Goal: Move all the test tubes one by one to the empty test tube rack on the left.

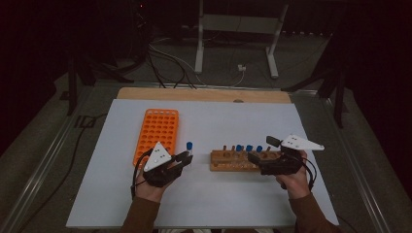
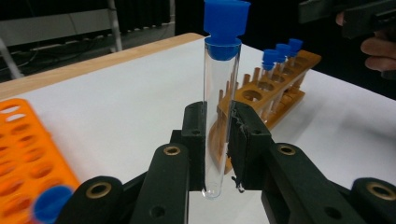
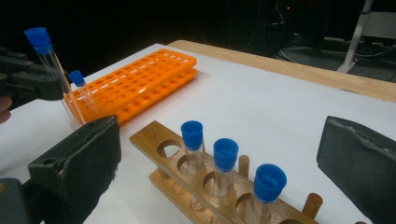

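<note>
Left gripper view: left gripper (image 2: 217, 154) clamped the blue-capped tube (image 2: 221, 107) upright; keeping it vertical over an orange rack (image 2: 23, 149) hole seemed advisable. Right gripper (image 3: 219, 172) gaped empty.

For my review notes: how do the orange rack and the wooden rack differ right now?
The orange rack is bright plastic with a dense grid of small holes; the wooden rack is brown with one row of larger holes and pegs. The orange rack holds one blue-capped tube at a near corner; the wooden rack holds three in a row. Both lie flat on the white table.
</note>
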Available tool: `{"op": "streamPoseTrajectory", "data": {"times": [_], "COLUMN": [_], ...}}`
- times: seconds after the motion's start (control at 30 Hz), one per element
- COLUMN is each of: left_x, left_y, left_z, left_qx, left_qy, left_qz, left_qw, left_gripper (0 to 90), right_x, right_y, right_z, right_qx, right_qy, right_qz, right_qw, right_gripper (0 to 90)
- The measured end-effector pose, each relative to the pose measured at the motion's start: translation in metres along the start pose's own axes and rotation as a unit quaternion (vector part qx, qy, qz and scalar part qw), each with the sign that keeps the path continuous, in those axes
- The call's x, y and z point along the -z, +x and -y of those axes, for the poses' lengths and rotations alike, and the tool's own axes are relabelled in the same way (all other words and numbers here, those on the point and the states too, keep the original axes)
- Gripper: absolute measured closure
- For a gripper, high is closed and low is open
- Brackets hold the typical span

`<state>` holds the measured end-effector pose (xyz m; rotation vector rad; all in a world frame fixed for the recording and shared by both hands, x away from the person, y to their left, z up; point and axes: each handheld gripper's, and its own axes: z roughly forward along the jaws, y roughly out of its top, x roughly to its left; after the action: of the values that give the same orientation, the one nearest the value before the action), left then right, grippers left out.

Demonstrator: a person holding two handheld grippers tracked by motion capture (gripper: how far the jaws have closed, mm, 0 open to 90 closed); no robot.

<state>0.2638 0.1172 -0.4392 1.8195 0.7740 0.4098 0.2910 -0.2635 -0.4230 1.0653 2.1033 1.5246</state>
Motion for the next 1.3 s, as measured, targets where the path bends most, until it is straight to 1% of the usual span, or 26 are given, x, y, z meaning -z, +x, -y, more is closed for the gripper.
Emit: {"op": "streamPoseTrajectory", "data": {"times": [0.17,0.47,0.63,1.03,1.2,1.3], "left_x": [0.01,0.019,0.027,0.041,0.044,0.043], "left_y": [0.008,0.016,0.023,0.037,0.042,0.045], "left_z": [0.002,0.007,0.01,0.019,0.022,0.024], "left_qx": [0.007,0.011,0.019,0.029,0.032,0.034], "left_qy": [-0.003,0.002,-0.002,-0.003,-0.004,-0.005], "left_qz": [-0.008,-0.017,-0.029,-0.055,-0.069,-0.082], "left_qw": [0.9999,0.9998,0.9994,0.998,0.9971,0.996], "left_gripper": [78.2,78.2,78.1,78.1,78.1,78.1], "right_x": [0.0,0.001,0.003,0.004,0.005,0.005], "right_y": [0.0,-0.001,-0.002,-0.003,-0.003,-0.003], "right_z": [0.0,0.0,0.0,0.0,0.0,0.0], "right_qx": [0.0,0.0,0.0,-0.003,-0.002,-0.002], "right_qy": [0.0,0.001,0.0,-0.002,-0.002,-0.002], "right_qz": [-0.001,0.0,0.0,0.002,0.002,0.002], "right_qw": [1.0,1.0,1.0,1.0,1.0,1.0], "right_gripper": [0.0,0.0,0.0,0.0,0.0,0.0]}}
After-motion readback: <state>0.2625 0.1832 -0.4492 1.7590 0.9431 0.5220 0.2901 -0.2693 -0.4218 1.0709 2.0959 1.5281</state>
